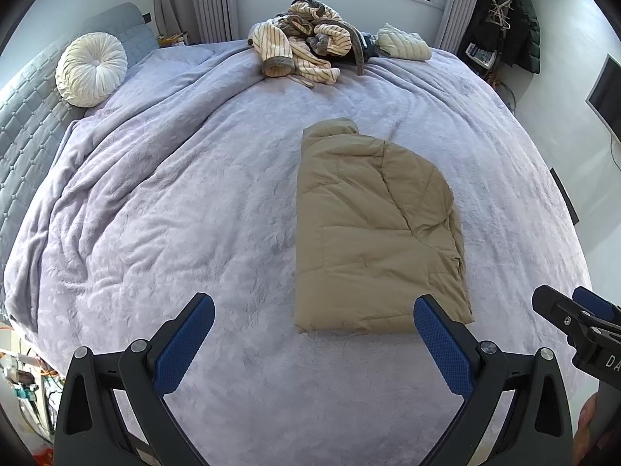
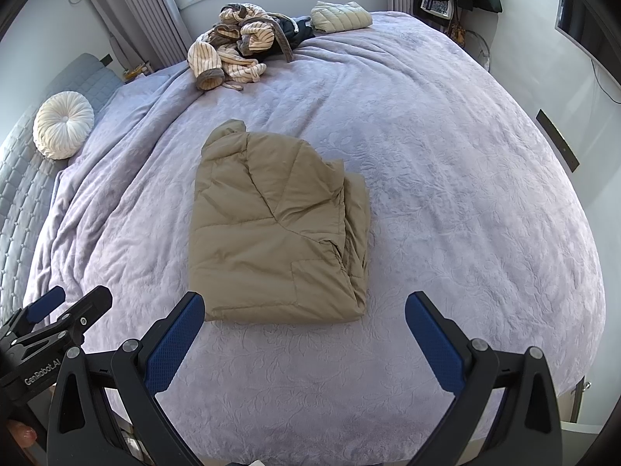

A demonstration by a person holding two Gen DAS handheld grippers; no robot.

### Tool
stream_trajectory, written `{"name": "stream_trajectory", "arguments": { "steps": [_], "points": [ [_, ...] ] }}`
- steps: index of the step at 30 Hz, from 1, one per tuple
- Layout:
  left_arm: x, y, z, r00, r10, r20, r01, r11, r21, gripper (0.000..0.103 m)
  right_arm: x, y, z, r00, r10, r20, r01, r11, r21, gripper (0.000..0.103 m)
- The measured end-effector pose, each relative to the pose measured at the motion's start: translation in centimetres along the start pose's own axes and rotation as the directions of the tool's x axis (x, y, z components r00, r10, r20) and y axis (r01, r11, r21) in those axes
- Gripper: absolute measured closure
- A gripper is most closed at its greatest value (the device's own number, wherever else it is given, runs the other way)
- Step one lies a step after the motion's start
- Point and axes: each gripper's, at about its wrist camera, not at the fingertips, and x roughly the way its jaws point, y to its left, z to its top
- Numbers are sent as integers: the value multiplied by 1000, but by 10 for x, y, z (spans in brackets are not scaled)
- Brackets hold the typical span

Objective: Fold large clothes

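A tan padded jacket (image 1: 372, 229) lies folded into a narrow rectangle on the lavender bed cover (image 1: 194, 213), collar at the far end. It also shows in the right wrist view (image 2: 271, 229). My left gripper (image 1: 314, 310) is open and empty, held above the cover at the jacket's near left corner. My right gripper (image 2: 304, 306) is open and empty, just short of the jacket's near edge. The right gripper also shows at the right edge of the left wrist view (image 1: 574, 318), and the left gripper at the left edge of the right wrist view (image 2: 58, 314).
A striped beige robe (image 1: 306, 44) lies in a heap at the far edge of the bed, with a folded cream quilted garment (image 1: 403, 42) beside it. A round white cushion (image 1: 91, 68) leans on the grey headboard (image 1: 23, 124) at left. Dark coats (image 1: 516, 19) hang at the far right.
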Motion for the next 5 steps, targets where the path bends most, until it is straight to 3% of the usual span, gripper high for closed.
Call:
{"name": "stream_trajectory", "arguments": {
  "steps": [5],
  "points": [
    [0,-1,1,1000,-6,-5,6,1000,9,0,1,-2,2,1000,2,-1,-2,1000,-2,0]
  ]
}}
